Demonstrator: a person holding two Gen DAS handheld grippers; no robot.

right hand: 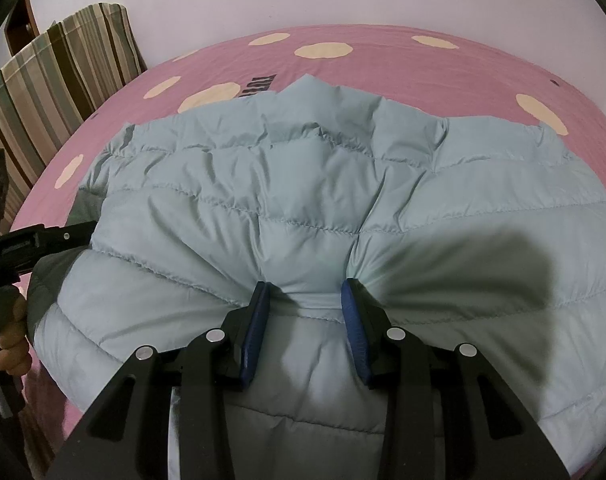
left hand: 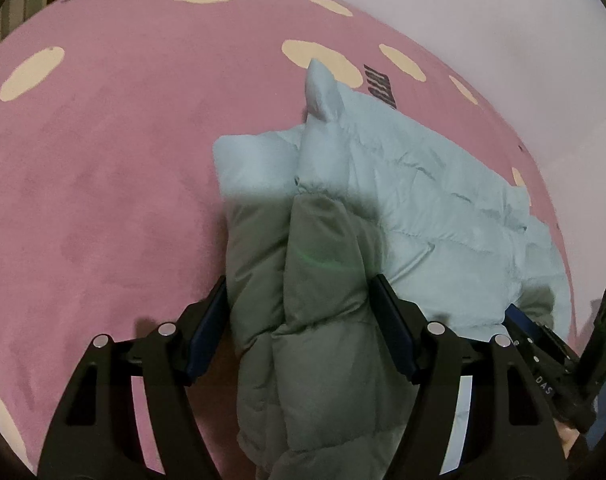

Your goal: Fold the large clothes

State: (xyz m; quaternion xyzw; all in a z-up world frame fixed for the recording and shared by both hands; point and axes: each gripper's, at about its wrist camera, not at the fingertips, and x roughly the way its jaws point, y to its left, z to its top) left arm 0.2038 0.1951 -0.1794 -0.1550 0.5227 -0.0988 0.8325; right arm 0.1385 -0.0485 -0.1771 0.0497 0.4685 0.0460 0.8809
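left claw (left hand: 299, 300) wide, clamping jacket (left hand: 403, 200) fold | right claw (right hand: 305, 300) pinching jacket hem | bedspread (left hand: 103, 160)

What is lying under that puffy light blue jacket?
A pink bedsheet with cream spots lies under the jacket, showing all around it. Dark lettering on the sheet is partly covered, so it cannot be read.
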